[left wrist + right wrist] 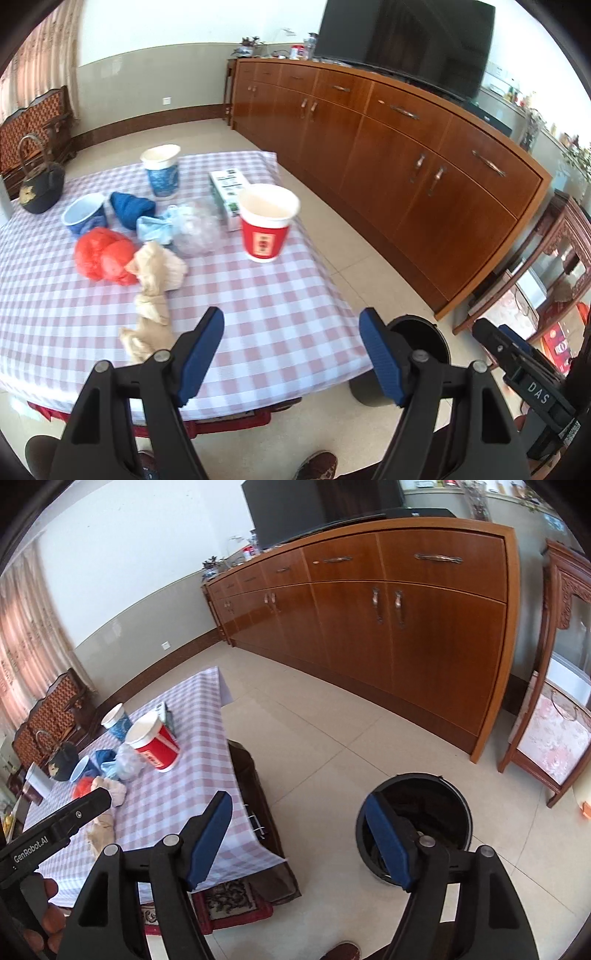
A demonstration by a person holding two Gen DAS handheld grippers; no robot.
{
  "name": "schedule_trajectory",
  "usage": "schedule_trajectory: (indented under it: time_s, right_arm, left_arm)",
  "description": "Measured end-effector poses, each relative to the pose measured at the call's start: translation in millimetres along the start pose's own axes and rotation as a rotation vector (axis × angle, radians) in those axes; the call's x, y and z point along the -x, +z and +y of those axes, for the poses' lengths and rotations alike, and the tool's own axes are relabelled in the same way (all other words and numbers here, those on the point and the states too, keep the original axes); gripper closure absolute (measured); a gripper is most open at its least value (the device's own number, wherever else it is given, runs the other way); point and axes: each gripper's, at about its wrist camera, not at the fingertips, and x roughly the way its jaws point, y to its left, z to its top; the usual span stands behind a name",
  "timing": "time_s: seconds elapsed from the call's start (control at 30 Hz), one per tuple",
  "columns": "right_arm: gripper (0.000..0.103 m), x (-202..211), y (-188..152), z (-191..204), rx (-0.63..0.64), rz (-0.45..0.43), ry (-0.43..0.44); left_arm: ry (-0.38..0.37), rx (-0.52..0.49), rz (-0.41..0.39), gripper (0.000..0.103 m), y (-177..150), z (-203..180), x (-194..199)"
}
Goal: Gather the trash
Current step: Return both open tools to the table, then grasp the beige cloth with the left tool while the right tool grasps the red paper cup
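Trash heaped on the checked counter [258, 302]: red paper cup [266, 227], red bag [103, 254], beige crumpled paper [157, 273]. Black bin [415, 821] down on the tiled floor beside it. Left gripper [291, 354] and right gripper [299, 840] both empty, jaws spread. Long wooden sideboard [388, 155] behind.

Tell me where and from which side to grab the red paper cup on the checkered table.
Take the red paper cup across its side wall, just below the rolled rim. It stands upright with its mouth open, near the table's right edge, so come in level from the near, open side with the jaws either side of it. The left gripper is already open and roughly facing it. Squeeze gently, since thin paper would likely buckle.
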Motion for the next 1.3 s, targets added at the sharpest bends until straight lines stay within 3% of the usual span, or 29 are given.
schedule_trajectory:
  time_s: [0.2,0.4,0.77,1.3]
  right_arm:
    - [0.025,-9.4,-2.3,63.7,0.099,0.01,0.091]
    - [0.025,-19.6,-6.8,104.9,0.154,0.022,0.132]
    - [0.025,-49.8,-17.6,141.0,0.213,0.073,0.156]
    - [0.025,-106.6,-9.1,158.9,0.227,0.118,0.152]
  left_arm:
    - [0.105,0.094,-0.037,0.026,-5.6,62.0,17.1]
    - [0.143,0.148,-0.036,0.026,-14.3,97.7,15.0]
    - [0.154,0.139,0.007,0.026,-21.7,104.4,-12.4]
    - [0.167,0.13,0.072,0.026,-25.1,114.1,-72.8]
